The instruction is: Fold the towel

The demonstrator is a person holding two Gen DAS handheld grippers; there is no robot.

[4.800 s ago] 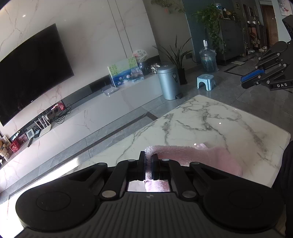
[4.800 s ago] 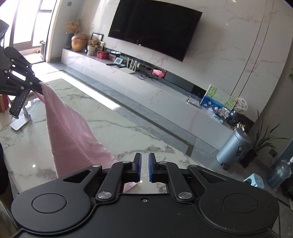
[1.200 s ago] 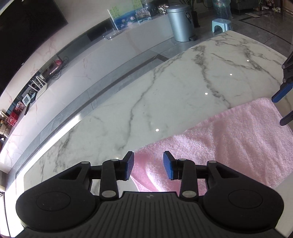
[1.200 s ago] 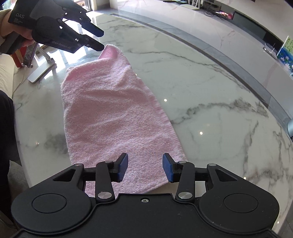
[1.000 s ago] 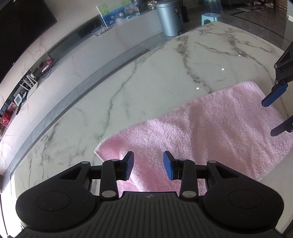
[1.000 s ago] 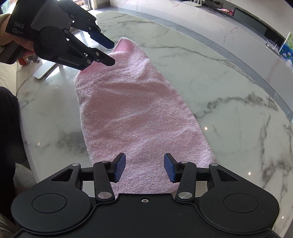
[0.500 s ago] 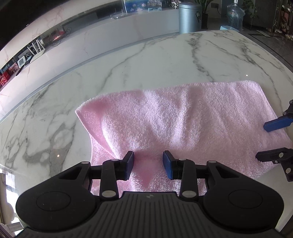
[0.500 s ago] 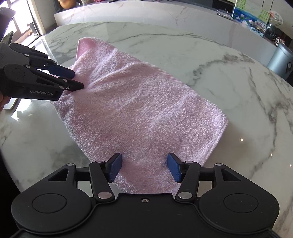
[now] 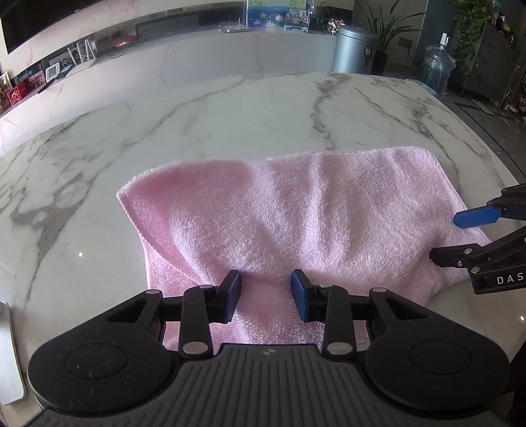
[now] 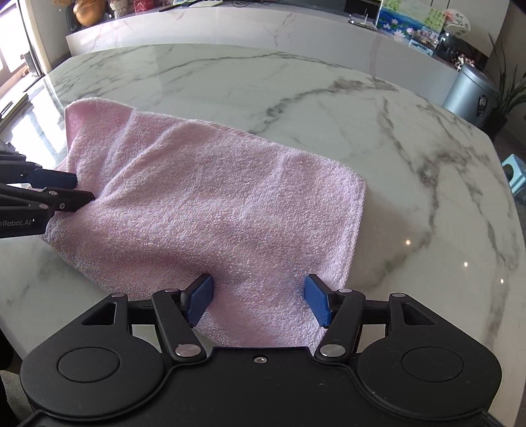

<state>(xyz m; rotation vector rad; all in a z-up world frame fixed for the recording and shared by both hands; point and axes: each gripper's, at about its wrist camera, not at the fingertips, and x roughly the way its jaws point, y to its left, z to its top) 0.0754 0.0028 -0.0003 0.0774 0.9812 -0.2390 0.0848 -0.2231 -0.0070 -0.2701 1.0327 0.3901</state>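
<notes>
Looking along two matte black plastic tools: the left hand-held gripper (image 9: 265, 292) has ribbed housing, silver rivets and blue rubber pads, its jaws parted with nothing pinched, straddling the near edge of the towel (image 9: 296, 223). The right hand-held gripper (image 10: 258, 299), of the same build, is spreading its jaws wider; towel lies between the pads, but they do not press it. White lettering reads "DAS" on the right tool's side, seen from the left camera, and "Robot.AI", partly cut off, on the left tool's side, seen from the right camera. The towel is pink looped terry, soft and rumpled, folded into a rough rectangle with a hemmed edge, lying flat near the front of the tabletop (image 9: 263, 108). That tabletop is glossy white marble with grey veins and rounded corners. Beyond stand a cylindrical silver bin (image 9: 355, 49), a clear water jug (image 9: 439, 70) and leafy plants (image 9: 384, 23).
</notes>
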